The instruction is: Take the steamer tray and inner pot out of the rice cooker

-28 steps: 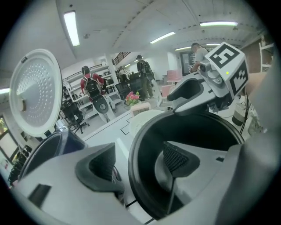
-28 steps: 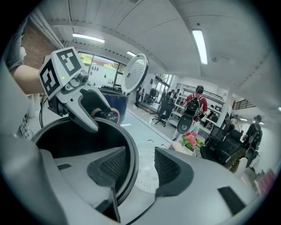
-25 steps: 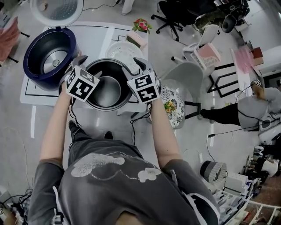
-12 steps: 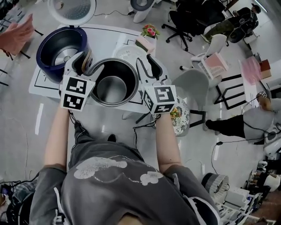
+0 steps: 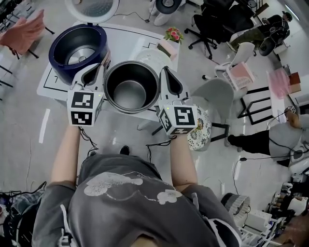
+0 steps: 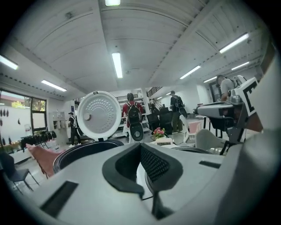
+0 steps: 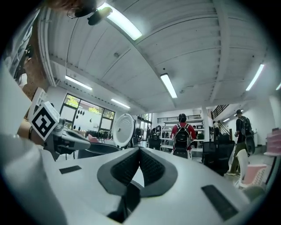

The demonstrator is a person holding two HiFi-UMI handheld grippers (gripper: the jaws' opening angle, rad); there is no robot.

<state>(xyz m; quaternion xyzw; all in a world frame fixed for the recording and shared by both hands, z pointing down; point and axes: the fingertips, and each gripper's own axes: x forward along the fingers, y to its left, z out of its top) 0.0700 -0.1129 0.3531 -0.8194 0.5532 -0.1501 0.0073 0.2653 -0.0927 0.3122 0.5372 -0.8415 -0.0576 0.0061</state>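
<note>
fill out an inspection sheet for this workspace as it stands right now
surface: white table with black marked outlines
job's things: inner pot is out of the rice cooker, whose lid is open; white round steamer tray lies on the table
clutter: flowers, pink box
tongs: left tongs and right tongs have just closed and are shut on opposite sides of the pot's rim
cables: dark cables hang below the hands
surroundings: office chairs, seated person, floral stool
</note>
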